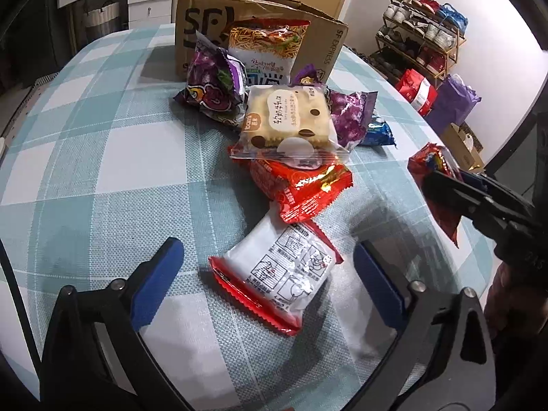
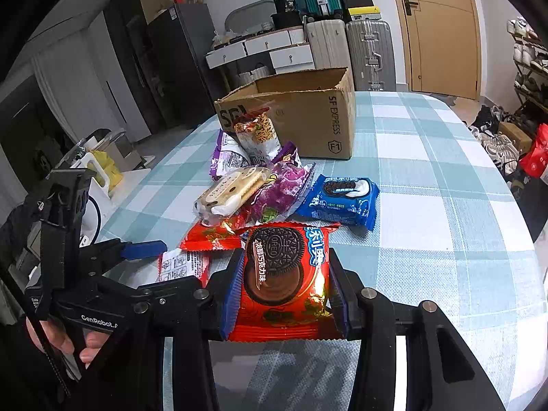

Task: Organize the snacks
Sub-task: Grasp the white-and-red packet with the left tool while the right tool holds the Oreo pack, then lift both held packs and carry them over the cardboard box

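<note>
Pinching a red Oreo pack (image 2: 286, 281), the right hand-held gripper (image 2: 286, 294) hovers; left hand-held gripper (image 1: 270, 274) spread.

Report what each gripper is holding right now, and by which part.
The right gripper is shut on the red Oreo pack, pinching its two side edges. The left gripper is open, holding nothing, straddling the white-backed packet.

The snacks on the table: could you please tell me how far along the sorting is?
Hardly begun: no snack is visibly inside the cardboard box, though its inside is mostly hidden. In hand: the right gripper is shut on a red cookie pack; the left gripper, jaws open, straddles a white packet. Left: the pile, including the blue cookie pack.
</note>
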The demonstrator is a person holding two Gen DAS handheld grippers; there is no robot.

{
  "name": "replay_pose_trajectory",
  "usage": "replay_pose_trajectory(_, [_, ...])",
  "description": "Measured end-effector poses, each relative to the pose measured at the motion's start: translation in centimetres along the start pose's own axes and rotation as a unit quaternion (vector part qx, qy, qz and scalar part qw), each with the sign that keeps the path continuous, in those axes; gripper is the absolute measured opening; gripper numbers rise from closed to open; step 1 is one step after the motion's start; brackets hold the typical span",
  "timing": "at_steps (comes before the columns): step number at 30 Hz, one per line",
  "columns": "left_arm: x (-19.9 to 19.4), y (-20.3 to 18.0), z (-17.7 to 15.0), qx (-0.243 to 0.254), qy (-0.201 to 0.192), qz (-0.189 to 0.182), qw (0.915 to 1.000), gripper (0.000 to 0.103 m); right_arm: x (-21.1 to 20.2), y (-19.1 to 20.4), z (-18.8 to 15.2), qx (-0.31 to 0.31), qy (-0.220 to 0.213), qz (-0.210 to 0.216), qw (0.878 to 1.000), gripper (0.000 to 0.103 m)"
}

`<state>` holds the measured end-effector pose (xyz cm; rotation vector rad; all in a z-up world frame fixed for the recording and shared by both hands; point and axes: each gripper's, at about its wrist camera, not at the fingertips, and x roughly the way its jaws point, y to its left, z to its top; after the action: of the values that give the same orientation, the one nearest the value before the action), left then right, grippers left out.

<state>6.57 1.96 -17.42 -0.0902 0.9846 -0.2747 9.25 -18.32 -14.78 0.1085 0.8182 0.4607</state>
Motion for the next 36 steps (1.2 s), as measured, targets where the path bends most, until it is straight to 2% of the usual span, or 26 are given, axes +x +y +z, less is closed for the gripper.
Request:
replay_pose_trajectory(1, [0.1,-0.1,0.0,0.005,-0.001,0.009,0.9999,0.091,0.0,0.0,0.0,0.001,0.0,0.001,1.0,0.044])
replay_pose_trajectory(2, [0.1,-0.2,-0.1,0.01,-0.002,0.015,0.9998,0.084,0.0,0.0,0.0,0.0,0.0,0.001,1.0,0.044])
replay_pose_trajectory(3, [0.0,-0.3,-0.1,0.015,-0.003,0.011,0.9998,0.071,0.0,0.0,-0.1,-0.001,0.0,0.001,1.0,0.044])
replay_pose_trajectory(4, [-0.2,-0.4,-0.1,0.019,-0.003,-0.001,0.9998,0.061,0.0,0.0,0.0,-0.001,0.0,0.001,1.0,0.044])
replay_pose_trajectory(7, [-0.3,-1.0,-0.1,0.036,0.001,-0.005,0.9993,0.052,0.0,0.2,0.0,-0.004,-0.001,0.003,1.0,0.044])
replay_pose_trajectory(24, [-2.8,0.1,-0.3,0.018,-0.012,-0.02,0.9995,0.049,-1.7,1.7,0.5,-0.019,-0.017,0.012,1.0,0.044])
replay_pose_trajectory(26, [-3.5,0.5,-0.2,0.004,-0.012,-0.035,0.9993,0.049,-1.8,1.9,0.6,-0.02,-0.019,0.013,1.0,0.044])
replay_pose_trajectory(36, [-6.6,0.0,1.2,0.01,-0.048,-0.047,0.9977,0.049,-1.6,2.4,1.0,-0.026,-0.019,0.013,0.999,0.044])
